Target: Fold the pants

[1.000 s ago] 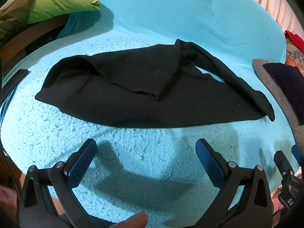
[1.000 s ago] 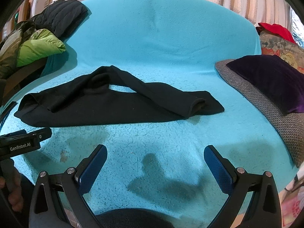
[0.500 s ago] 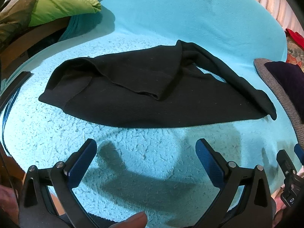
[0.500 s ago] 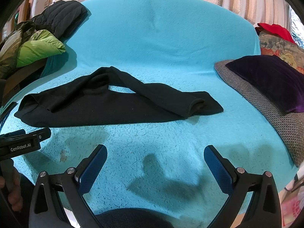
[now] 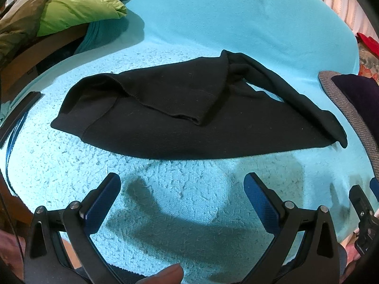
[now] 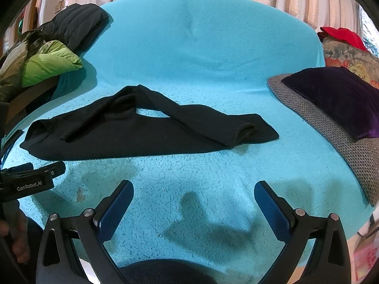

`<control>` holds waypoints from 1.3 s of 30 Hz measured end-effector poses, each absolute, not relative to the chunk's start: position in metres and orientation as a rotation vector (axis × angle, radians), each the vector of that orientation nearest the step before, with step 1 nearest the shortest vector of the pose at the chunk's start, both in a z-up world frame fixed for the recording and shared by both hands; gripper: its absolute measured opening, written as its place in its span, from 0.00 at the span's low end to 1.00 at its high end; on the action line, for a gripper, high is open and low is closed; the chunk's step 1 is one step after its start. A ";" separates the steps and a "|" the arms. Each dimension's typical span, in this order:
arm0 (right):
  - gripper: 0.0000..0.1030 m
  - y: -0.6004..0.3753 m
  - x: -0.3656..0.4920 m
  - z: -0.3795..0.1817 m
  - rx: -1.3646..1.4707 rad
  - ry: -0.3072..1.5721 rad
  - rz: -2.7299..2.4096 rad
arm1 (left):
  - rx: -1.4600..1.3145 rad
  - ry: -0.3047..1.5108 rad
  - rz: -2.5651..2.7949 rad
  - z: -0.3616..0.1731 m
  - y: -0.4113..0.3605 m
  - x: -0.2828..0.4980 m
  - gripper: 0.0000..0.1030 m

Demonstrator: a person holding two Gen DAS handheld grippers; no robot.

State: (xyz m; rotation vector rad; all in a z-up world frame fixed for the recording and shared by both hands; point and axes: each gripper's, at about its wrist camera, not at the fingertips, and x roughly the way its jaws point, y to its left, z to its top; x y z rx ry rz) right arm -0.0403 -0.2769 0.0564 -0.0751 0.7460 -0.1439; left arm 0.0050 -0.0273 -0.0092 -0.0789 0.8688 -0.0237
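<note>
We hover both hand-held grippers, left (image 5: 182, 187) and right (image 6: 193, 194), jaws wide, empty, before the rumpled black pants (image 5: 189, 116) on the turquoise sofa (image 6: 201, 47); next, straighten that loose leg.

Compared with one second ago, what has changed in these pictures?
Very little. The left gripper has crept slightly towards the black pants. The right gripper is unmoved; both have open jaws, holding nothing. The pants lie as before on the turquoise cover.
</note>
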 end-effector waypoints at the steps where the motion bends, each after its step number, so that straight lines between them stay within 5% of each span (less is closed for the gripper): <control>1: 0.99 -0.277 -0.040 0.056 -0.075 0.746 -0.144 | -0.078 0.869 -0.023 -0.009 -0.027 0.005 1.00; 21: 0.99 -0.277 -0.040 0.056 -0.074 0.748 -0.143 | -0.125 0.849 -0.073 -0.001 -0.019 0.004 1.00; 30: 0.99 -0.280 -0.040 0.056 -0.054 0.744 -0.130 | -0.230 0.670 -0.142 0.055 0.084 -0.005 1.00; 39: 0.99 -0.284 -0.042 0.056 -0.031 0.740 -0.122 | -0.662 0.870 -0.289 -0.002 0.169 0.039 1.00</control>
